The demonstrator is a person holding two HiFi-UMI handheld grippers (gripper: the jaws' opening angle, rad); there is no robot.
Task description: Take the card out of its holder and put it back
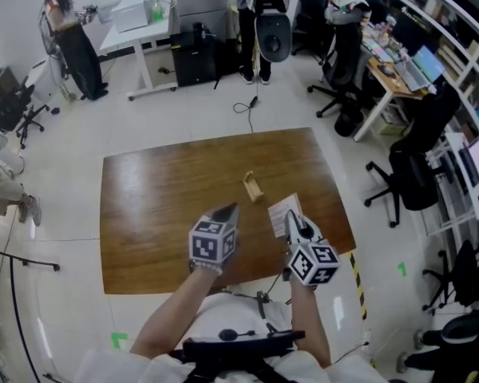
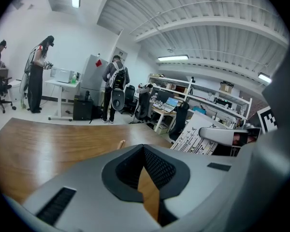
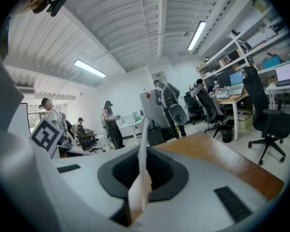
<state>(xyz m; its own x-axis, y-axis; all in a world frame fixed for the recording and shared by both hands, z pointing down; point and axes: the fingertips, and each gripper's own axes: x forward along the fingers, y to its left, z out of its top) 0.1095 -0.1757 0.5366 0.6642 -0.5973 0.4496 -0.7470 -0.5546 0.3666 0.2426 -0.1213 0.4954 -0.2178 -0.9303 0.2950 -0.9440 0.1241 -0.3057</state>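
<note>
Right gripper (image 1: pixel 293 220) pinching a white card (image 1: pixel 281 208), left gripper (image 1: pixel 228 210) closed on nothing
Both are held over a brown wooden table (image 1: pixel 152 214); the card stands on edge between the right jaws, clear of the small wooden holder (image 1: pixel 253 187) sitting on the table beyond them

We see only a tip of the small wooden holder (image 2: pixel 121 143) behind the left gripper (image 2: pixel 144 149); print on the white paper card (image 1: pixel 281 207) is too small to read.
</note>
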